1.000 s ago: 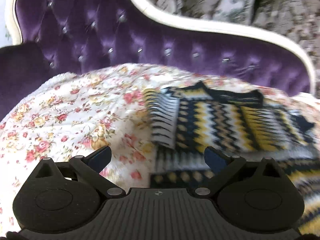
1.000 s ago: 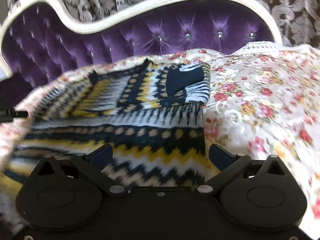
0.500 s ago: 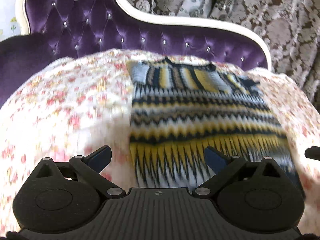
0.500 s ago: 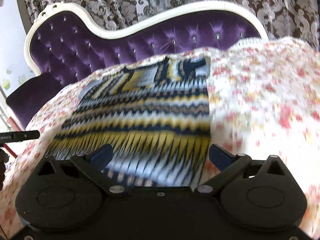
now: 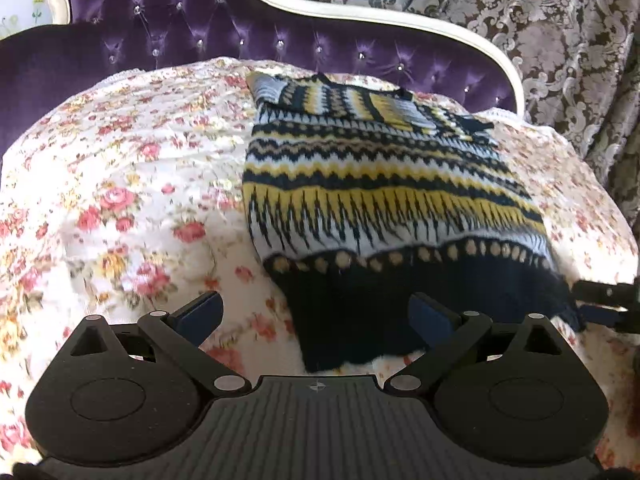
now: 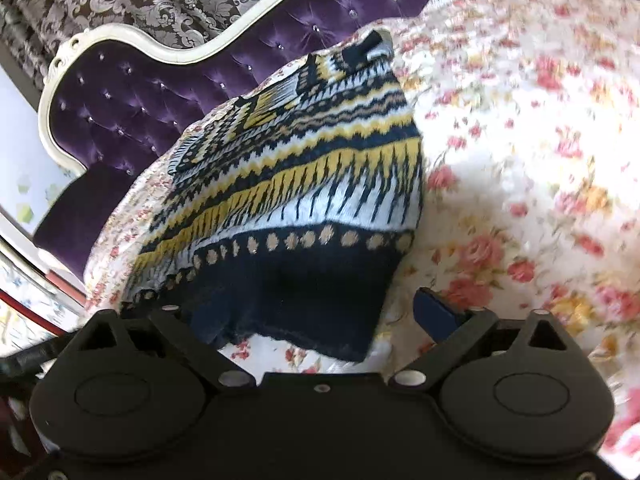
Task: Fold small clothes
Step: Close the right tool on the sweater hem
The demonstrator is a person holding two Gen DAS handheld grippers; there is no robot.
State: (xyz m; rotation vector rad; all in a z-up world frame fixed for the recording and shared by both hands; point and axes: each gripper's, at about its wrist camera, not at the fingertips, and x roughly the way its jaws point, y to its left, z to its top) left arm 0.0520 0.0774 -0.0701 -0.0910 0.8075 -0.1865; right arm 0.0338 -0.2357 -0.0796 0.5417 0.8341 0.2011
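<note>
A knitted sweater in navy, yellow and white zigzag bands lies flat on a floral bedspread, its sleeves folded in at the far end. My left gripper stands open over the near left corner of the navy hem, its pads clear of the cloth. At the right edge of that view my right gripper reaches the hem's other corner. In the right wrist view the sweater has its navy hem corner between the jaws of my right gripper. Those jaws are closing, and the hem hides the left finger.
A purple tufted headboard with a white frame curves behind the bed. Patterned grey-brown curtains hang beyond it. Floral bedspread spreads wide on both sides of the sweater.
Both grippers have drawn back from the sweater's far half to its near navy hem. The right wrist view has tilted, and the hem now lies between its jaws.
</note>
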